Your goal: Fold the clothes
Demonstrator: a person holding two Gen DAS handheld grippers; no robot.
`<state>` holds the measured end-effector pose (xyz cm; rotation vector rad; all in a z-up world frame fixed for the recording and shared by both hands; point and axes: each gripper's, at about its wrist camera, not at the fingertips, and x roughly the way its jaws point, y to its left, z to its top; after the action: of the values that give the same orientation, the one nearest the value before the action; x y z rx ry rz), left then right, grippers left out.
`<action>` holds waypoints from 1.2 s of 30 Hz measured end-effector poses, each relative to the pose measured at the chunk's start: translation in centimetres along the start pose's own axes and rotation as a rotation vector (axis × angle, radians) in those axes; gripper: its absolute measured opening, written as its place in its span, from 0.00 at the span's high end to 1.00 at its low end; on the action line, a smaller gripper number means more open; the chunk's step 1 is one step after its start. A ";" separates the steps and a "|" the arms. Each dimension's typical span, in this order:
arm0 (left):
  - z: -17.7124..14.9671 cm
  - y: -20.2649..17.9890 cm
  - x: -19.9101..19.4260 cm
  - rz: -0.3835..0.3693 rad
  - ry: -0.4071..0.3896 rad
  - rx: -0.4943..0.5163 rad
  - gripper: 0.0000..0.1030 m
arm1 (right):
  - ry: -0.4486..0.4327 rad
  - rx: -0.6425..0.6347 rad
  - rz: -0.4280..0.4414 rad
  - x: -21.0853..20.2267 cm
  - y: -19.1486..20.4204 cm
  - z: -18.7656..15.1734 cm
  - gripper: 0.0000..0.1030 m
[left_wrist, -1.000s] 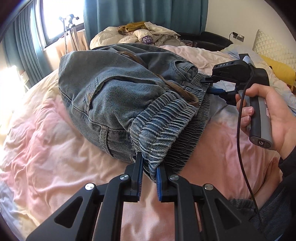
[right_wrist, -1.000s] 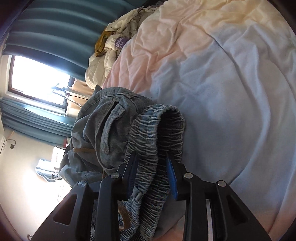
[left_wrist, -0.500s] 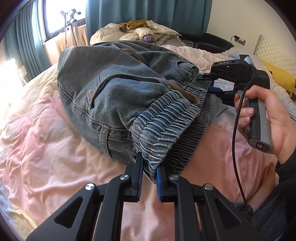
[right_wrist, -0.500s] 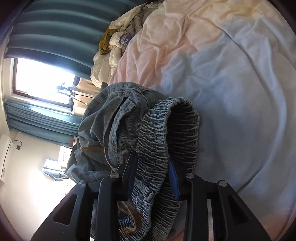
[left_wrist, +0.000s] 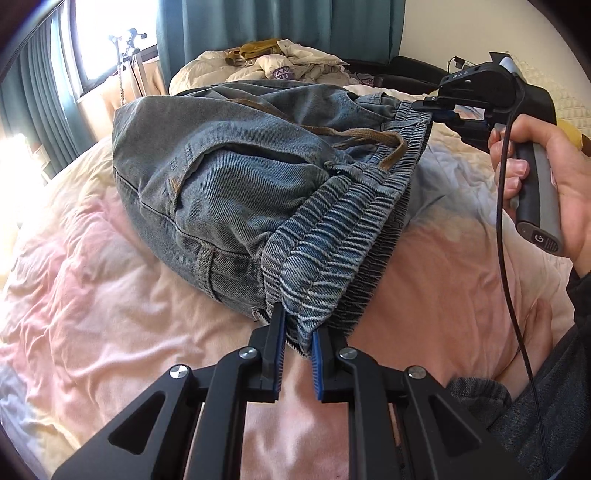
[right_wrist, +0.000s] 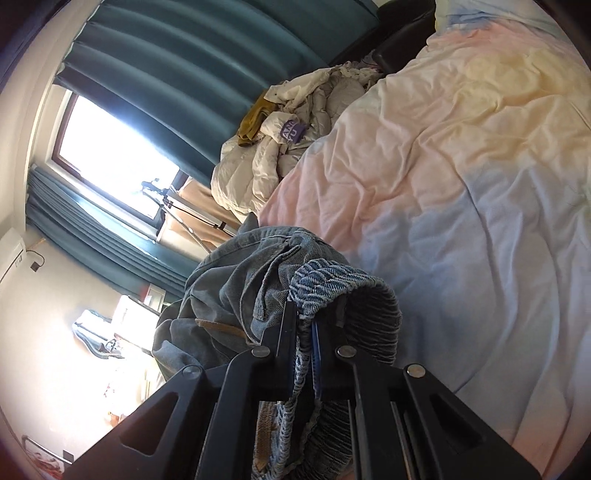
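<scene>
A pair of faded blue jeans [left_wrist: 236, 177] with an elastic waistband [left_wrist: 332, 254] and a brown drawstring [left_wrist: 373, 138] hangs just above the pastel bed cover [left_wrist: 103, 295]. My left gripper [left_wrist: 297, 325] is shut on the near end of the waistband. A hand holds my right gripper [left_wrist: 439, 110] at the upper right, shut on the far end of the same band. In the right wrist view my right gripper [right_wrist: 304, 325] pinches the ribbed waistband [right_wrist: 343, 280], and the denim [right_wrist: 229, 302] bunches to its left.
A heap of cream bedding and clothes [left_wrist: 280, 66] lies at the far end of the bed. Teal curtains [left_wrist: 295, 22] and a bright window [right_wrist: 110, 158] stand behind it. A cream pillow [left_wrist: 546, 92] lies beyond the hand at the right. The person's dark sleeve [left_wrist: 580, 306] is at the right edge.
The right gripper has pulled its end of the waistband up and away, stretching the band out between the two grippers. Its jaws have closed tighter on the fabric.
</scene>
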<state>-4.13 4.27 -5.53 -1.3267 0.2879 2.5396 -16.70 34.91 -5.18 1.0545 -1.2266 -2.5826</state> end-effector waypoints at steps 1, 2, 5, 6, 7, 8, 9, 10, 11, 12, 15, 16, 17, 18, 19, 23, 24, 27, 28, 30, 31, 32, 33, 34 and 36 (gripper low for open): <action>-0.1 -0.2 0.0 0.002 0.007 0.006 0.87 | 0.015 0.002 -0.024 0.3 -0.6 -0.1 0.95; -0.3 -0.4 0.0 0.004 0.015 0.013 0.87 | 0.030 0.005 -0.048 0.7 -1.3 -0.2 0.95; -0.5 -0.7 1.2 -0.003 0.068 0.031 0.86 | 0.092 0.024 -0.105 3.2 -3.7 -0.9 0.95; -0.6 -0.8 1.7 -0.007 0.087 0.037 0.85 | 0.110 0.031 -0.111 4.0 -4.5 -1.1 0.94; -0.6 -0.7 1.8 -0.016 0.096 0.034 0.83 | 0.125 0.038 -0.109 4.6 -5.2 -1.3 0.94; -0.6 -0.6 1.8 -0.030 0.100 0.028 0.82 | 0.137 0.046 -0.103 5.2 -5.9 -1.5 0.93; -0.6 -0.5 1.7 -0.039 0.099 0.017 0.81 | 0.139 0.060 -0.085 5.3 -6.4 -1.6 0.93; -0.6 -0.3 1.5 -0.045 0.097 0.002 0.81 | 0.140 0.078 -0.065 5.2 -6.9 -1.6 0.92; -0.6 0.0 1.4 -0.056 0.096 -0.016 0.81 | 0.143 0.091 -0.047 4.9 -7.0 -1.6 0.91; -0.7 0.4 1.2 -0.071 0.096 -0.035 0.80 | 0.146 0.093 -0.030 4.5 -6.9 -1.5 0.90; -0.9 1.5 0.4 -0.140 0.086 -0.107 0.74 | 0.142 0.055 -0.025 2.6 -5.9 -1.3 0.88; -1.0 1.9 -0.1 -0.180 0.076 -0.141 0.70 | 0.139 0.043 -0.028 1.9 -5.6 -1.3 0.88; -1.0 2.4 -0.8 -0.224 0.059 -0.176 0.66 | 0.136 0.042 -0.020 1.2 -5.3 -1.2 0.88; -1.1 2.8 -1.6 -0.260 0.037 -0.207 0.52 | 0.133 0.040 -0.012 0.6 -5.1 -1.2 0.88; -1.0 3.2 -2.5 -0.290 0.009 -0.230 0.45 | 0.129 0.040 -0.002 -0.1 -4.8 -1.1 0.88; -1.0 5.0 -4.1 -0.376 -0.065 -0.363 0.27 | 0.097 0.045 0.051 -1.9 -3.9 -0.5 0.88; -1.1 5.8 -3.6 -0.388 -0.054 -0.423 0.27 | 0.092 0.050 0.060 -2.1 -3.8 -0.3 0.88; -1.5 8.2 -2.2 -0.354 -0.032 -0.604 0.27 | 0.092 0.128 0.057 -1.6 -5.0 -0.2 0.79; -1.8 8.7 -1.8 -0.337 -0.030 -0.641 0.27 | 0.093 0.153 0.056 -1.4 -5.5 -0.1 0.59; -2.5 9.8 -1.1 -0.303 -0.025 -0.715 0.27 | 0.085 0.225 0.055 -1.0 -6.8 -0.1 0.33; -2.8 10.1 -0.6 -0.310 -0.017 -0.748 0.27 | 0.082 0.268 0.058 -0.8 -7.6 -0.2 0.30; -3.1 10.2 0.0 -0.333 0.003 -0.776 0.27 | 0.094 0.319 0.068 -0.4 -8.3 -0.2 0.30; -3.4 10.1 0.6 -0.357 0.030 -0.796 0.27 | 0.107 0.362 0.076 0.0 -9.0 -0.3 0.30; -3.7 10.0 1.1 -0.369 0.053 -0.813 0.27 | 0.126 0.379 0.076 0.6 -9.3 -0.4 0.30; -4.4 9.9 2.0 -0.379 0.095 -0.846 0.27 | 0.164 0.411 0.077 1.8 -9.9 -0.6 0.30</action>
<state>-4.92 -6.09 -9.13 -1.5479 -1.0301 2.3156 -15.68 40.53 -13.46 1.2259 -1.7576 -2.1855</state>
